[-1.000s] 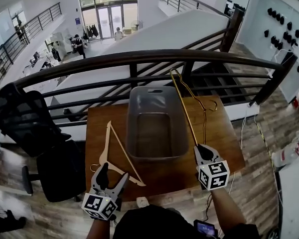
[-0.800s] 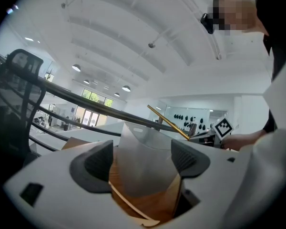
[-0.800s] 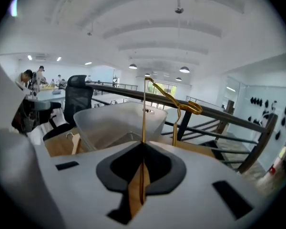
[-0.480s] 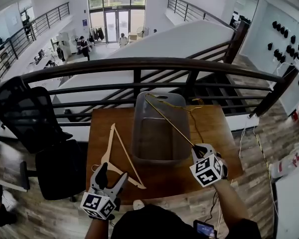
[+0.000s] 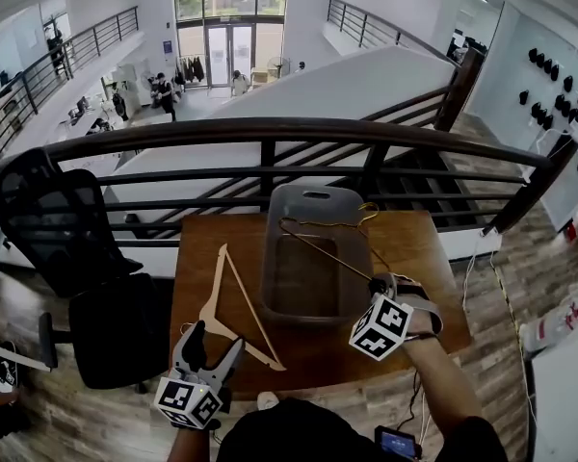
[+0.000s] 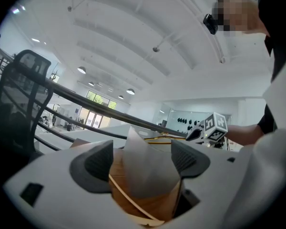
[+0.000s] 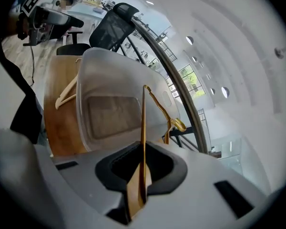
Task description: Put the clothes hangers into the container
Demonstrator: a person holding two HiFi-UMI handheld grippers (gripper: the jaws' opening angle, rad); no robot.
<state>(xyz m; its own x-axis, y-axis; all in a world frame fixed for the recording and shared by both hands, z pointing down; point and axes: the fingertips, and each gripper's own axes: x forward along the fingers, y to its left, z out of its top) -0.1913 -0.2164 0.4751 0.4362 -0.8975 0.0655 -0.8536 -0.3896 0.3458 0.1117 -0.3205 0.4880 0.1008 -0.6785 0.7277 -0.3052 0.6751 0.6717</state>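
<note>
A gold metal hanger [image 5: 328, 252] lies tilted over the open top of the translucent grey container [image 5: 273, 258], its hook [image 5: 366, 210] at the far rim. My right gripper [image 5: 379, 285] is shut on its near end beside the container's right wall. The jaws have just been opening a little, and the thin rod [image 7: 144, 123] still sits between the pads. A wooden hanger [image 5: 254, 306] lies flat on the table left of the container. My left gripper [image 5: 215, 343] is open and empty near the table's front edge, just short of that hanger.
The wooden table [image 5: 197, 258] stands against a dark metal railing [image 5: 270, 128] with a drop behind it. A black office chair [image 5: 58, 219] stands left of the table. The container's floor [image 7: 109, 111] shows bare.
My right gripper has rolled and shifted left, swinging the gold hanger from nearly upright down across the container's top. My left gripper has barely moved.
</note>
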